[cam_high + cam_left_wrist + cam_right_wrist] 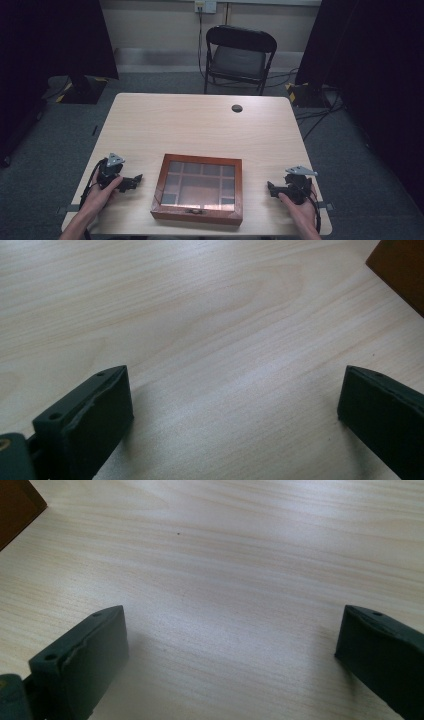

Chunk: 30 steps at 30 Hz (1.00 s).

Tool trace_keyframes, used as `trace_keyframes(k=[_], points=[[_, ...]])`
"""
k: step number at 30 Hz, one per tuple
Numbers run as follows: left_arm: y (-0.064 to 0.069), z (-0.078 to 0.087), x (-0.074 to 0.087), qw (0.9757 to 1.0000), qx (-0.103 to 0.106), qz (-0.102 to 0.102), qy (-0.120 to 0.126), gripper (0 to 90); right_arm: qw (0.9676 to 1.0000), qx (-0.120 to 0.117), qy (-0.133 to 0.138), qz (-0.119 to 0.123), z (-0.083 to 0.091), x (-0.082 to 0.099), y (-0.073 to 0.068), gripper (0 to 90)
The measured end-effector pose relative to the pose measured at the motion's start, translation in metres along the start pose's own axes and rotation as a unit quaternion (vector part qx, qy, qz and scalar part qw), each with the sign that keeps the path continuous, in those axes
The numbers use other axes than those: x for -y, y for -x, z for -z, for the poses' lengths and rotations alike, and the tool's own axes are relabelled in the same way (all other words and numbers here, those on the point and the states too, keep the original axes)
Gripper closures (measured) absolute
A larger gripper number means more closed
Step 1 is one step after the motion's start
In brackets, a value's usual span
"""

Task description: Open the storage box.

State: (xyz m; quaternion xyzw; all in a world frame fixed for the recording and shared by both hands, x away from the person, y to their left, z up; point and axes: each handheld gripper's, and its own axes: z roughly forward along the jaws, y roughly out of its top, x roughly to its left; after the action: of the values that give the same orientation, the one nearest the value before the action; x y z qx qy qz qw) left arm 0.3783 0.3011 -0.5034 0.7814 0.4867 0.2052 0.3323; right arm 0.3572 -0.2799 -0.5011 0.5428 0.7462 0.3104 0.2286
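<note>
Item one: wooden box (198, 188) with a glass lid over a grid of compartments, lid down, small metal clasp on its near side. It is sitting near the table's (200, 125) near edge, midway between your two hands.

Item two: left gripper (134, 181). You are resting it on the tabletop at 9 o'clock of the box, near but apart. Its jaws are standing spread wide over bare wood in the left gripper view.

Item three: right gripper (271, 189). You are holding it at 3 o'clock of the box, also apart, jaws spread wide, nothing between them.

Item four: black folding chair (239, 56), standing beyond the table at 12 o'clock.
</note>
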Motion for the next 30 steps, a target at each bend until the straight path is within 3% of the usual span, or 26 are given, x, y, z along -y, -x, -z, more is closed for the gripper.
trace_keyframes(k=[7, 9, 10, 11, 12, 13, 16, 19, 20, 24, 25, 26, 30], points=[[0.000, 0.000, 0.000, 1.0000, 0.000, 0.000, 0.000, 0.5, 1.0000, -0.005, 0.002, 0.006, 0.000, 0.000, -0.001, 0.7], [0.000, 0.000, 0.000, 1.0000, 0.000, 0.000, 0.000, 0.5, 0.9999, -0.011, 0.004, 0.008, 0.002, 0.000, -0.001, 7.7], [0.000, 0.000, 0.000, 1.0000, 0.000, 0.000, 0.000, 0.5, 0.9997, -0.018, 0.011, 0.012, 0.005, -0.001, -0.001, 18.0], [0.000, 0.000, 0.000, 1.0000, 0.000, 0.000, 0.000, 0.5, 0.9997, -0.018, 0.011, 0.012, 0.005, -0.001, -0.001, 18.0], [0.000, 0.000, 0.000, 1.0000, 0.000, 0.000, 0.000, 0.5, 0.9993, -0.034, 0.004, 0.012, 0.006, -0.002, -0.002, 17.6], [0.000, 0.000, 0.000, 1.0000, 0.000, 0.000, 0.000, 0.5, 0.9993, -0.034, 0.004, 0.012, 0.006, -0.002, -0.002, 17.6], [0.000, 0.000, 0.000, 1.0000, 0.000, 0.000, 0.000, 0.5, 0.9978, -0.064, -0.005, 0.013, 0.008, -0.007, -0.003, 25.2], [0.000, 0.000, 0.000, 1.0000, 0.000, 0.000, 0.000, 0.5, 0.9967, -0.078, -0.008, 0.022, 0.011, -0.011, -0.007, 28.3], [0.000, 0.000, 0.000, 1.0000, 0.001, 0.000, 0.000, 0.5, 0.9951, -0.096, -0.007, 0.023, 0.014, -0.013, -0.009, 34.5], [0.000, 0.000, 0.000, 1.0000, 0.000, 0.000, 0.000, 0.5, 0.9896, -0.141, 0.005, 0.027, 0.022, -0.022, -0.016, 37.1], [0.000, 0.000, 0.000, 1.0000, 0.001, 0.000, 0.000, 0.5, 0.9864, -0.161, 0.017, 0.028, 0.027, -0.028, -0.022, 41.0], [0.000, 0.000, 0.000, 1.0000, 0.001, 0.000, 0.000, 0.5, 0.9864, -0.161, 0.017, 0.028, 0.027, -0.028, -0.022, 41.0], [0.000, 0.000, 0.000, 1.0000, 0.000, 0.000, 0.000, 0.5, 0.9770, -0.206, 0.031, 0.047, 0.037, -0.040, -0.036, 45.8]])
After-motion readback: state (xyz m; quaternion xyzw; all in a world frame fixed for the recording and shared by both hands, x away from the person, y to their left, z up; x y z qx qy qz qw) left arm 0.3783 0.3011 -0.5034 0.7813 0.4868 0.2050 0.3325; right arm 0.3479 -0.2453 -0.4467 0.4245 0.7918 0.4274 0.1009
